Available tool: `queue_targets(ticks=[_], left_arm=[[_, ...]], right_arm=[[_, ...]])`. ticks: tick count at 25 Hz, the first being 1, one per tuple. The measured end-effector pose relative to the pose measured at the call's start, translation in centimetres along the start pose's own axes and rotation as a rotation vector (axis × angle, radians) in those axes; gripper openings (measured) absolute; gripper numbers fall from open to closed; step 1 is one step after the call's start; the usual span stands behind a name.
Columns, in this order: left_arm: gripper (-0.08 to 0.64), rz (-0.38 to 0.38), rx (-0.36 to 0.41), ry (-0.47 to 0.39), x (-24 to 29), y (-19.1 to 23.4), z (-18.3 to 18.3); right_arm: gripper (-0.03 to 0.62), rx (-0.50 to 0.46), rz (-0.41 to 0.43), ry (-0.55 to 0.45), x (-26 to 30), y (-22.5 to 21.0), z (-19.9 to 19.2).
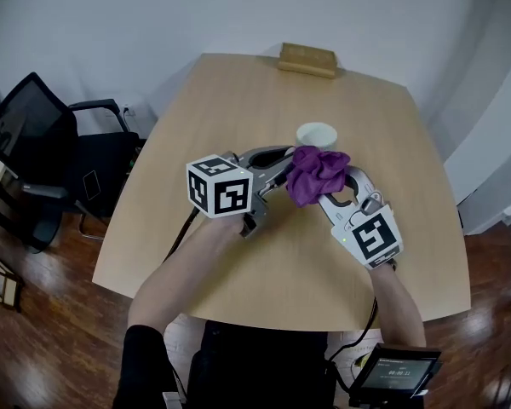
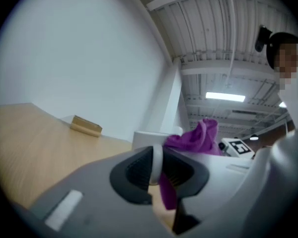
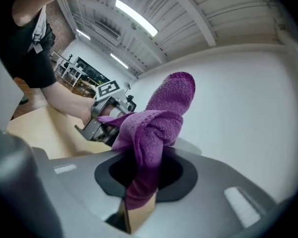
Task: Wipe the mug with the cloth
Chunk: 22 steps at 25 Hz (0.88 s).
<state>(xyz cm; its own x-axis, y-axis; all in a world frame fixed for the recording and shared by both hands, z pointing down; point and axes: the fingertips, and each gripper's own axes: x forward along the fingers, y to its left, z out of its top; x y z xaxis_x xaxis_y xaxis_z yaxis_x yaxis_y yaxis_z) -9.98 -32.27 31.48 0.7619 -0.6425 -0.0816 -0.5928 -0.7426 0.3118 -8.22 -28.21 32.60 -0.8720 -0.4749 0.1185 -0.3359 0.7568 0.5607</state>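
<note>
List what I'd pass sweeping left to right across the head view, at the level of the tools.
Black office chair → left tool's marker cube → purple cloth → right tool's marker cube. The mug sits in line with the cloth, just beyond it, so it is left out.

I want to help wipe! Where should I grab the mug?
Grip the mug by its handle, coming in level from the side. The handle is a thin band that fits between jaws, as the left gripper shows; the body is wide.
</note>
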Motion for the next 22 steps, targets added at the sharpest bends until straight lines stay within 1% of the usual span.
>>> queue_targets(ticks=[3,4,5,6,7,9,10,11,13,15,17,19,22], left_arm=[[0.080,-0.012,-0.023,-0.043,-0.5,0.4,0.8],[0.075,-0.019,-0.034,-0.058,-0.7,0.7,1.1],[0.075,-0.025,-0.042,-0.071,-0.9,0.9,1.4],[0.075,-0.028,-0.041,-0.079,-1.1,1.1,1.6],[0.075,-0.029,-0.034,-0.080,-1.3,1.2,1.8],[0.075,-0.040,-0.016,-0.068,-1.3,1.1,1.8],[0.075,-0.050,-0.005,-0.058,-1.1,0.8,1.6],[0.075,-0.063,0.008,-0.045,-0.9,0.4,1.3],[0.075,-0.094,0.032,-0.018,-0.4,-0.5,0.6],[0.075,-0.125,0.050,0.001,-0.2,-1.3,0.2],[0.075,-0.144,0.064,0.006,0.0,-2.0,0.1],[0.075,-0.141,0.067,-0.002,0.2,-2.3,0.1],[0.075,-0.128,0.045,-0.027,-0.3,-2.1,0.8]], right_arm=[[0.071,-0.019,0.089,0.149,0.2,2.0,-3.9],[0.071,-0.023,0.100,0.184,0.1,2.2,-4.7],[0.071,-0.015,0.098,0.185,-0.1,1.9,-4.8],[0.071,0.003,0.081,0.148,-0.5,1.3,-4.0],[0.071,0.028,0.048,0.077,-1.1,0.4,-2.3],[0.071,0.079,-0.050,-0.106,-3.1,-2.0,2.1],[0.071,0.095,-0.103,-0.179,-4.3,-3.1,3.8],[0.071,0.095,-0.148,-0.231,-5.4,-3.9,5.0],[0.071,0.062,-0.197,-0.282,-6.6,-4.7,6.0],[0.071,0.032,-0.196,-0.266,-5.9,-4.5,5.8],[0.071,0.025,-0.161,-0.213,-4.5,-3.9,4.6],[0.071,0.003,-0.115,-0.166,-3.6,-2.9,3.5],[0.071,-0.057,-0.040,-0.070,-2.7,-0.8,1.5]])
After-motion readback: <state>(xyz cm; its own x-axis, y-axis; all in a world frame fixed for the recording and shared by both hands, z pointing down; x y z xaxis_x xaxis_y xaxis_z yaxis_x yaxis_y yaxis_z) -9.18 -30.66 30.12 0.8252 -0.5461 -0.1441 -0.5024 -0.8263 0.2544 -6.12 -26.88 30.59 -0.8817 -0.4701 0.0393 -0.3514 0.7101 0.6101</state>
